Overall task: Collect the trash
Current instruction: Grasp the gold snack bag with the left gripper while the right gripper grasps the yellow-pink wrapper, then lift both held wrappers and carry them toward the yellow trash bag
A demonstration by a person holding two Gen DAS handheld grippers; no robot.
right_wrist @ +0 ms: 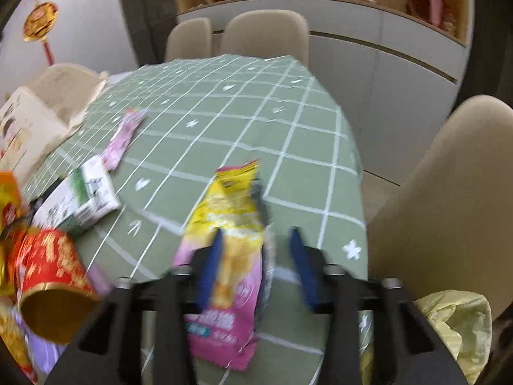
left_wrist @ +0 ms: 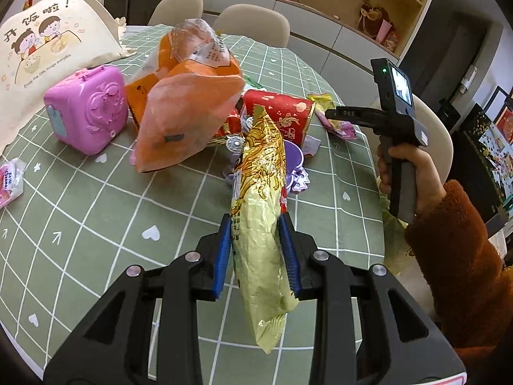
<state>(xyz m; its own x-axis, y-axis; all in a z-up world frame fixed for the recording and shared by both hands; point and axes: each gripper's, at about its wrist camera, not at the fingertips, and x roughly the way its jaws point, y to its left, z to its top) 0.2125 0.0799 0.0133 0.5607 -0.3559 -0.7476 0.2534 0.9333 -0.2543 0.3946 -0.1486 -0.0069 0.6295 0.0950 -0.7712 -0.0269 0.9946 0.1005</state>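
My left gripper (left_wrist: pixel 256 224) is shut on a long gold snack wrapper (left_wrist: pixel 261 211), held above the green checked tablecloth (left_wrist: pixel 96 208). Behind it lie an orange plastic bag (left_wrist: pixel 189 102), a red paper cup (left_wrist: pixel 282 118) and a purple toy piece (left_wrist: pixel 296 166). My right gripper (right_wrist: pixel 256 240) is open; a yellow and pink snack wrapper (right_wrist: pixel 231 243) lies by its left finger (right_wrist: pixel 210 266), with a wide gap to the other finger. This view is blurred. In the left wrist view the right gripper (left_wrist: pixel 333 114) reaches to that wrapper (left_wrist: pixel 340 126).
A pink toy case (left_wrist: pixel 86 109) and a cream cloth bag (left_wrist: pixel 41 48) stand at the left. A pink wrapper (left_wrist: pixel 9 179) lies at the left edge. A green-white carton (right_wrist: pixel 77 199), another pink wrapper (right_wrist: pixel 123 138) and a yellow plastic bag (right_wrist: pixel 455 324) show in the right wrist view. Beige chairs (right_wrist: pixel 266 32) surround the table.
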